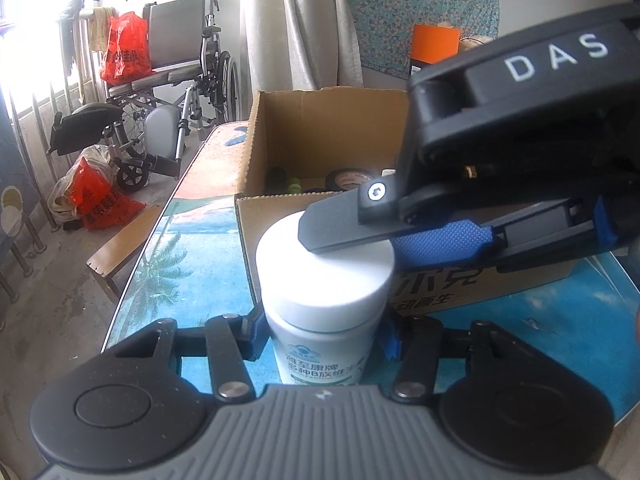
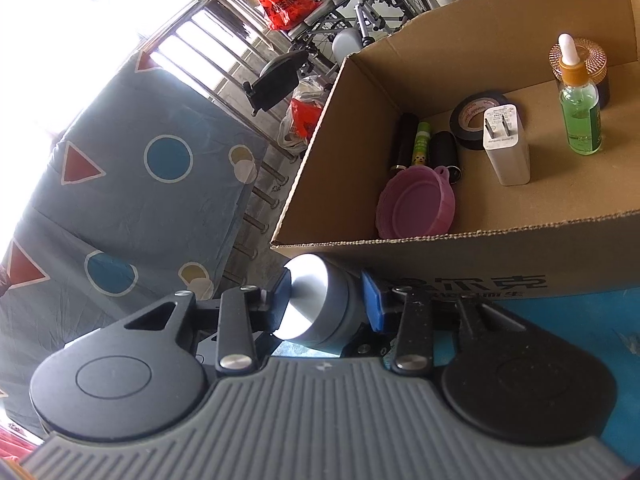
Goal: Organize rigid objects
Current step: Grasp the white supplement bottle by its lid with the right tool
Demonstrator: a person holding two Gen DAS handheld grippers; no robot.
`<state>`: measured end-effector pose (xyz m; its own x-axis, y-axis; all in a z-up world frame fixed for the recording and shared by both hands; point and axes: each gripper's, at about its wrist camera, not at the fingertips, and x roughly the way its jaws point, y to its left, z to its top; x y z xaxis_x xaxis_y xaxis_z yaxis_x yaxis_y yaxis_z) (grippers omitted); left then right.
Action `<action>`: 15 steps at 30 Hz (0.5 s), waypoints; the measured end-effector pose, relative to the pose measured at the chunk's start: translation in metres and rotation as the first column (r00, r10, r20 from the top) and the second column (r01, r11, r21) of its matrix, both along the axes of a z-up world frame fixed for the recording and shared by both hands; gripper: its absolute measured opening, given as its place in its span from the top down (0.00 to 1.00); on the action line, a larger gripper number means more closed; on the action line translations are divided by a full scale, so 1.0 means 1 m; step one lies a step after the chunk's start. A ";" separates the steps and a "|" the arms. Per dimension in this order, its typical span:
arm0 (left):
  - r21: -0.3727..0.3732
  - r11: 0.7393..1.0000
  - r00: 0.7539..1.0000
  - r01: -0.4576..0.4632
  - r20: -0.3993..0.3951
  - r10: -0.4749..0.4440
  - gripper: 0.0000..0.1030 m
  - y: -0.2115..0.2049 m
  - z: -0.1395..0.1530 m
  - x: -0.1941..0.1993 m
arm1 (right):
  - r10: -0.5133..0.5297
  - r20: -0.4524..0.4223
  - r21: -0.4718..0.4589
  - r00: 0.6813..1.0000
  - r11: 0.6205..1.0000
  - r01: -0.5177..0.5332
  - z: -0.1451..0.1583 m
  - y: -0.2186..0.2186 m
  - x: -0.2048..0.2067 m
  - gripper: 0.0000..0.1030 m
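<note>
In the left wrist view the bottle (image 1: 320, 312) has its base hidden behind the tool body, and the right tool (image 1: 348, 228) covers part of its cap. The box (image 1: 320, 120) hides most of its contents; only the tape roll (image 1: 348, 178) top shows. The box's print (image 2: 472, 284) is cut short by the tool.

Daylight flooding in from the window side, both views overexposed upper left.

Window (image 1: 28, 8) blowing out to pure white, railing bars (image 2: 224, 40) washing into glare. Bottle cap (image 1: 324, 272) glaring, losing surface detail. Fisheye bending the cardboard box (image 2: 480, 240) edges and curving the frame corners. Near gripper housings sitting slightly soft; box interior staying evenly lit, shadows faint.
</note>
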<state>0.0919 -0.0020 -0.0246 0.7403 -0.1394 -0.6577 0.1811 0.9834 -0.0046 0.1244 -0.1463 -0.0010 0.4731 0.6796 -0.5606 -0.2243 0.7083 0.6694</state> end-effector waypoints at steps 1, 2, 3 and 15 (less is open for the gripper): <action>-0.001 1.000 1.000 0.003 -0.001 -0.003 0.47 -0.002 0.000 -0.001 | -0.002 -0.001 0.000 1.000 1.000 0.002 0.000 -0.001 -0.001 0.64; 0.000 1.000 1.000 0.005 -0.002 -0.005 0.47 -0.004 0.000 -0.002 | -0.005 -0.001 -0.001 1.000 1.000 0.005 0.000 -0.003 -0.002 0.64; -0.001 1.000 1.000 0.008 -0.003 -0.008 0.47 -0.005 0.000 -0.003 | -0.006 -0.001 -0.001 1.000 1.000 0.006 0.000 -0.004 -0.003 0.64; 0.027 0.999 0.999 0.047 0.017 -0.048 0.48 -0.022 0.009 -0.014 | -0.029 0.017 0.017 0.999 0.999 0.029 0.010 -0.026 -0.023 0.63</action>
<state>0.0780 -0.0240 -0.0157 0.7445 -0.1576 -0.6487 0.2275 0.9735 0.0247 0.1012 -0.1719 0.0090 0.5025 0.6747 -0.5406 -0.2154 0.7033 0.6775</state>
